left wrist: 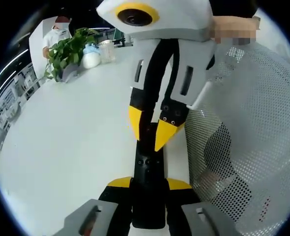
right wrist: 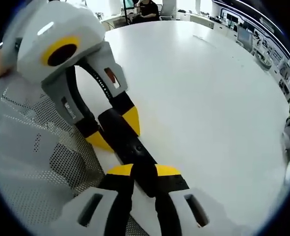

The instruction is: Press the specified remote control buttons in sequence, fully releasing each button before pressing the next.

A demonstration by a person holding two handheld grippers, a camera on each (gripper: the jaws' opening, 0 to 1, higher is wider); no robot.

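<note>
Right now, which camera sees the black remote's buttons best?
The left gripper view. There the remote runs straight up between that gripper's jaws, and small buttons show on its top below the right gripper. In the right gripper view the remote lies slanted, both grippers clamp it, and its buttons barely show.

Grey tongs [left wrist: 144,189], yellow-tipped black jaws
</note>
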